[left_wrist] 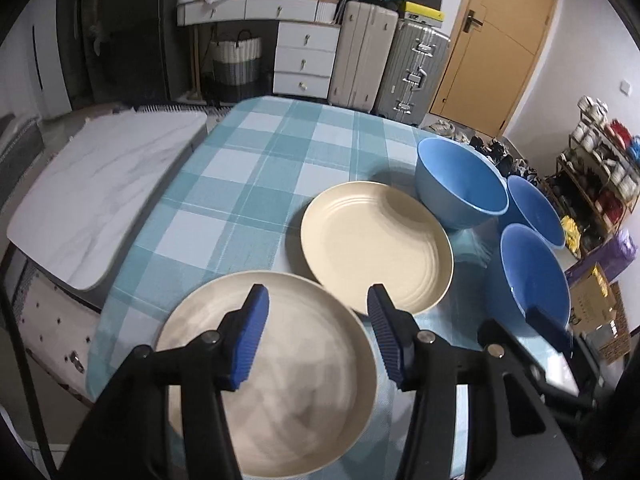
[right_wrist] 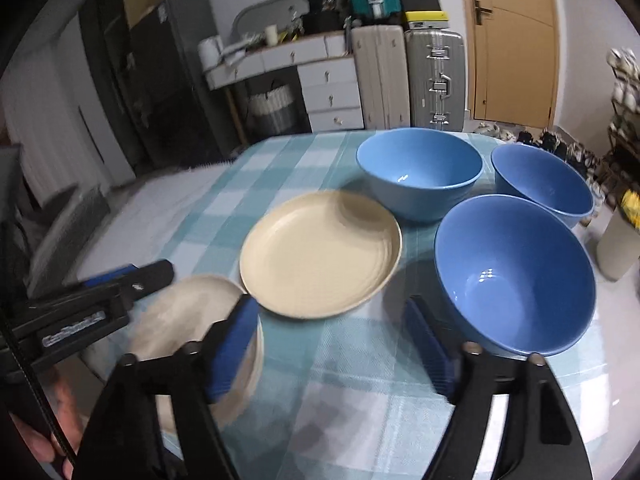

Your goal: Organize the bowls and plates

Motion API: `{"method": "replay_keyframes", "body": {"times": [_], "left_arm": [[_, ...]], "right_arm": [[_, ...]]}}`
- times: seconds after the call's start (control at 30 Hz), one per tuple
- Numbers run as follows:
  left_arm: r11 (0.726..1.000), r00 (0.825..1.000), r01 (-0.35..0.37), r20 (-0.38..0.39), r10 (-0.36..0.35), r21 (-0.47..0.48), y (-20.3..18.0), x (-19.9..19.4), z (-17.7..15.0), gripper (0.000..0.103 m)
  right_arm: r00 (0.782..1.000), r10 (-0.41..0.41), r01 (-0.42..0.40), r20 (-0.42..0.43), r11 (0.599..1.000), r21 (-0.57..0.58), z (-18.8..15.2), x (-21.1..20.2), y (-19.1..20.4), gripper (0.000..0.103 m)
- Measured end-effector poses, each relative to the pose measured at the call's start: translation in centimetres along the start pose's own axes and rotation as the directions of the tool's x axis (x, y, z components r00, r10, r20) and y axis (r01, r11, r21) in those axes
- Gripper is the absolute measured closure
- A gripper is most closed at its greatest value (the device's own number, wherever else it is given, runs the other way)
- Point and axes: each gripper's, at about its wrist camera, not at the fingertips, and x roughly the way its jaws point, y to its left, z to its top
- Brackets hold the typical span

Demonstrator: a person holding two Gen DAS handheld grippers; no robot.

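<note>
Left tool (left_wrist: 318, 322) released above near plate (left_wrist: 280, 392); right tool (right_wrist: 332, 344) released, nothing between fingers

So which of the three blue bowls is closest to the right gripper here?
The front bowl, whose rim reaches down beside the open right gripper. The other two bowls sit behind it, toward the table's far edge.
</note>
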Motion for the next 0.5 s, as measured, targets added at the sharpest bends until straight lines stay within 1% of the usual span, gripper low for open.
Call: {"method": "replay_keyframes", "body": {"times": [0.07,0.1,0.13,0.17,0.2,0.23,0.27,0.33,0.4,0.43,0.5], "left_arm": [[0.999,1.000,0.026,-0.006,-0.026,-0.022,0.2,0.6,0.7,0.046],[1.000,1.000,0.017,-0.007,-0.017,-0.022,0.3,0.9,1.1,0.041],[1.000,1.000,-0.010,-0.004,0.010,-0.012,0.2,1.3,1.5,0.020],[0.999,0.999,-0.046,0.015,0.046,-0.001,0.2,1.5,1.9,0.002],[0.996,0.995,-0.088,0.045,0.088,0.012,0.1,1.5,2.3,0.000],[0.993,0.991,-0.116,0.076,0.114,0.018,0.0,1.5,2.7,0.000],[0.992,0.989,-0.121,0.091,0.120,0.015,0.1,1.6,3.1,0.000],[0.994,0.989,-0.102,0.109,0.104,-0.026,0.4,2.3,3.9,0.000],[0.996,0.993,-0.076,0.091,0.080,-0.046,0.6,3.8,4.8,0.000],[0.997,0.994,-0.071,0.076,0.074,-0.041,0.6,4.6,5.2,0.000],[0.997,0.996,-0.080,0.035,0.081,-0.020,0.4,6.8,5.9,0.000]], "right_arm": [[0.999,0.030,-0.031,0.027,0.999,0.027,0.2,-0.3,-0.3,0.016],[0.999,0.039,-0.040,0.036,0.999,0.028,0.2,-0.3,-0.3,0.013],[0.998,0.040,-0.041,0.052,0.999,0.025,0.4,-0.3,-0.2,0.011],[0.997,0.026,-0.028,0.073,0.999,0.023,0.6,-0.1,0.0,0.005],[0.995,0.015,-0.017,0.095,1.000,0.024,0.7,-0.1,0.0,0.003],[0.992,0.013,-0.017,0.125,0.999,0.030,0.7,0.0,-0.2,0.003],[0.989,0.021,-0.027,0.146,0.999,0.039,0.7,0.1,-0.3,0.003],[0.980,0.041,-0.052,0.196,0.997,0.052,0.4,0.1,-0.8,0.003],[0.975,0.047,-0.056,0.216,0.998,0.035,0.5,0.0,-0.8,0.003],[0.974,0.043,-0.048,0.221,0.999,0.016,0.6,-0.2,-0.7,0.003],[0.968,0.017,-0.020,0.249,1.000,0.009,0.5,-0.6,-0.9,0.002]]}}
